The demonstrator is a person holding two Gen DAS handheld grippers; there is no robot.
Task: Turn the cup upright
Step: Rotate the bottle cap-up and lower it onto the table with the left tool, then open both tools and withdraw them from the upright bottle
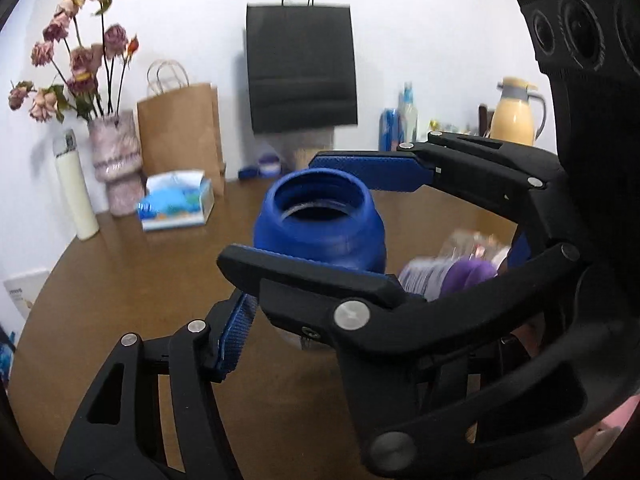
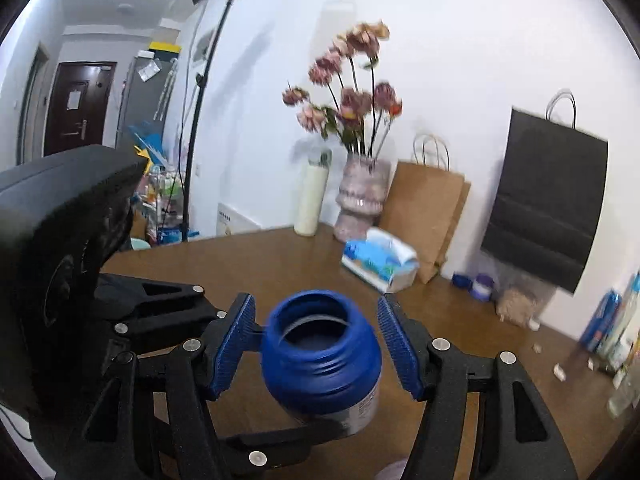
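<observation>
The blue cup [image 2: 320,354] stands with its mouth up, between the fingers of the right gripper [image 2: 318,344]. Those fingers are spread wide, with a gap on each side of the cup. The left gripper [image 2: 224,360] comes in from the side; I cannot tell if it grips. The brown counter [image 2: 260,264] lies under the fingers

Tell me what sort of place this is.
Most likely a home, at a dining table. A vase of dried flowers, a tissue box and paper bags stand along the wall, and a front door shows down the hallway.
</observation>
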